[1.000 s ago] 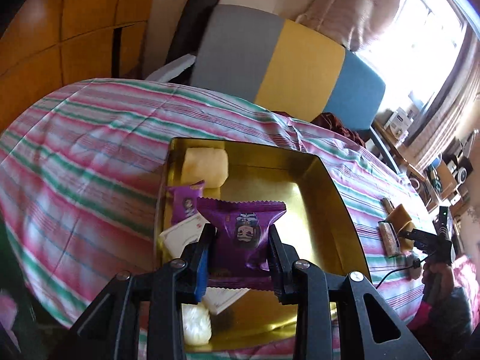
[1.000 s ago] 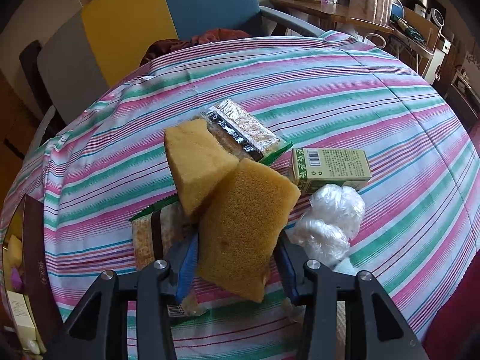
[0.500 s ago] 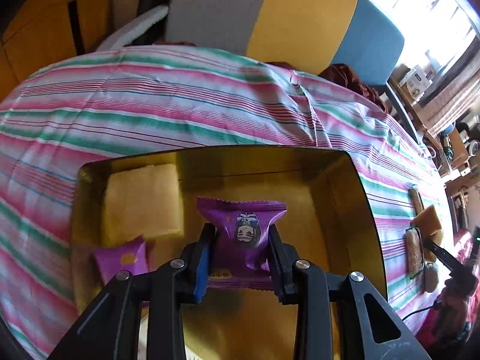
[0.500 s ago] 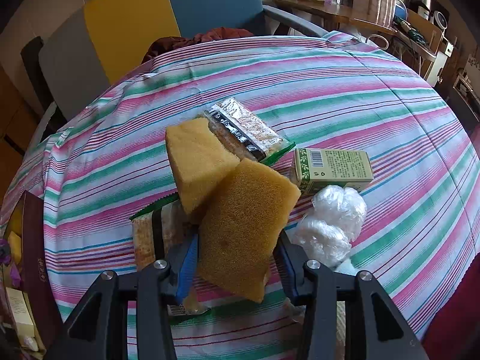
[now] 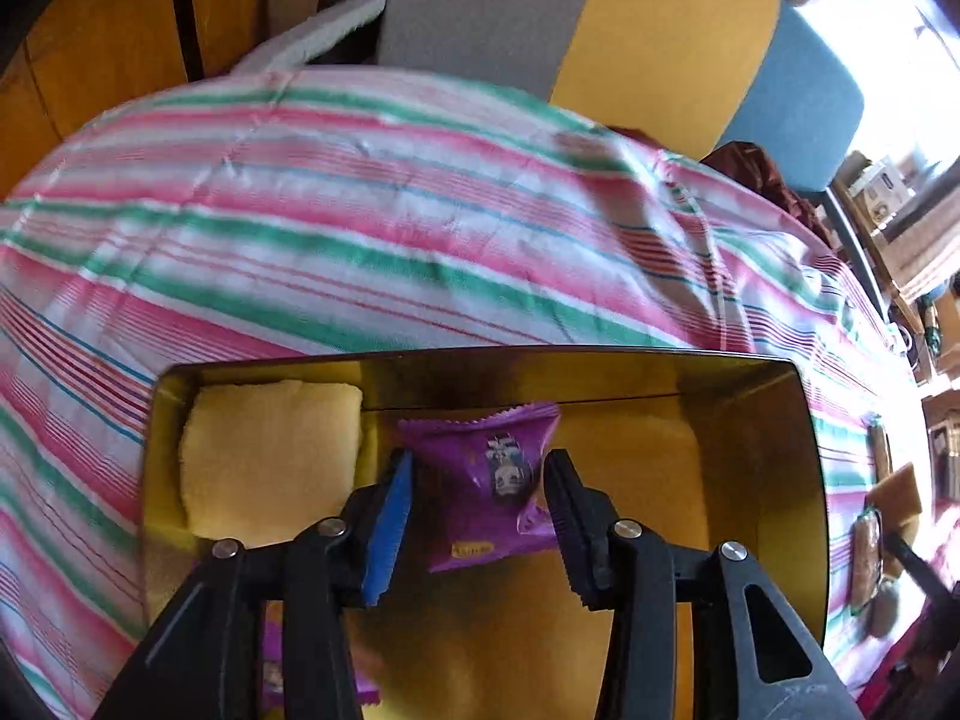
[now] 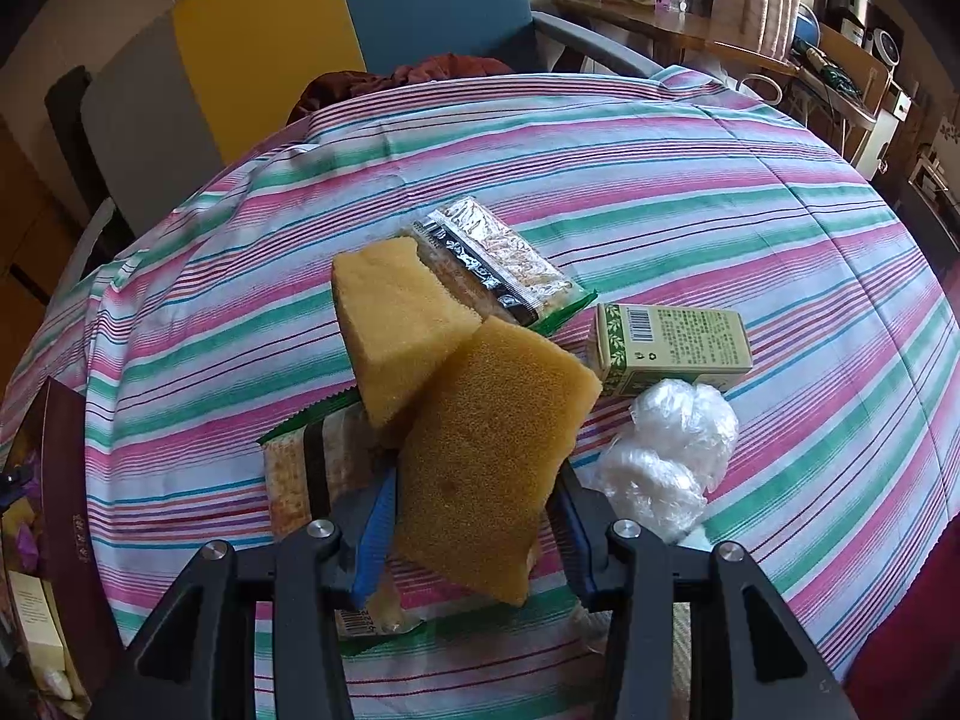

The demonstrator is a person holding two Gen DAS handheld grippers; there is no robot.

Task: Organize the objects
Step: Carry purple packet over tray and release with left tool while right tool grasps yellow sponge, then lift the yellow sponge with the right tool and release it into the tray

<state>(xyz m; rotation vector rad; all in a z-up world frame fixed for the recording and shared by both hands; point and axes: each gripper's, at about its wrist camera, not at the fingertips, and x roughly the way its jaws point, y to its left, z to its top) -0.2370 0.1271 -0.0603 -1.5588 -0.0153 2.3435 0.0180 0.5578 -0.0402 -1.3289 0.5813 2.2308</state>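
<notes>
Step in hand: release of a purple packet [image 5: 486,474] into the gold tin [image 5: 774,420]. Left claw [image 5: 477,531] has just been opening; its jaws stand clear of the packet, which lies between them on the tin floor beside a yellow cloth [image 5: 270,450].

Next move, as judged: lift the left claw straight out without dragging the packet.

Right claw [image 6: 474,531]: clamped on a brown sponge [image 6: 492,456], held above the striped worktop [image 6: 660,180].

Also present: second sponge [image 6: 396,330], two wafer packs, the far one [image 6: 498,258], green box [image 6: 672,342], plastic wrap [image 6: 666,456]. These crowd the right claw; the tin lies well to its left.
</notes>
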